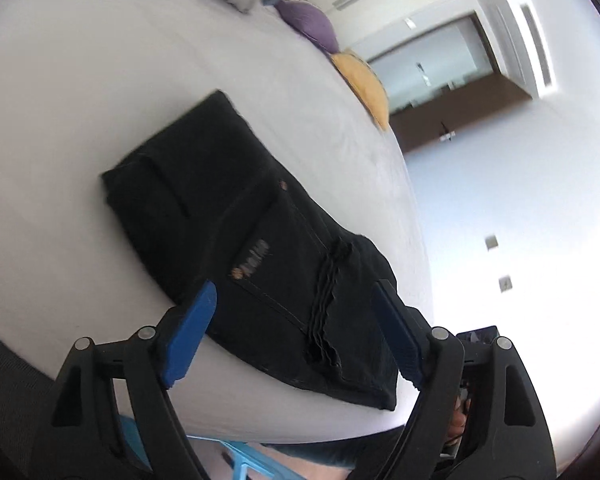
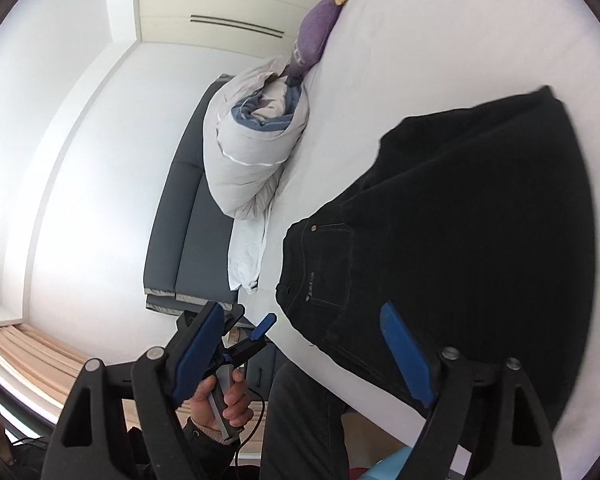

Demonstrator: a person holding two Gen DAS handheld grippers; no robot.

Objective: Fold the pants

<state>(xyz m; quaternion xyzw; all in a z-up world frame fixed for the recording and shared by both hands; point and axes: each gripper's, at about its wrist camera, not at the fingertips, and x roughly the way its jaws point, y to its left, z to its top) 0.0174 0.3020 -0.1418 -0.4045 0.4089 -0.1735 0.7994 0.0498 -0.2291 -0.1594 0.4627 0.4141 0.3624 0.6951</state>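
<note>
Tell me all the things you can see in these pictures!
pants: one, black, folded flat on the bed
bed: one, white sheet, under the pants
purple cushion: one, at the bed's far edge
yellow cushion: one, beside the purple cushion
duvet: one, grey-white, rolled up, at the bed's edge
headboard: one, dark grey, against the wall
left tool: one, black with blue pads, open, nothing held
right tool: one, black with blue pads, open, nothing held
hand: one, holding the left tool's handle
</note>
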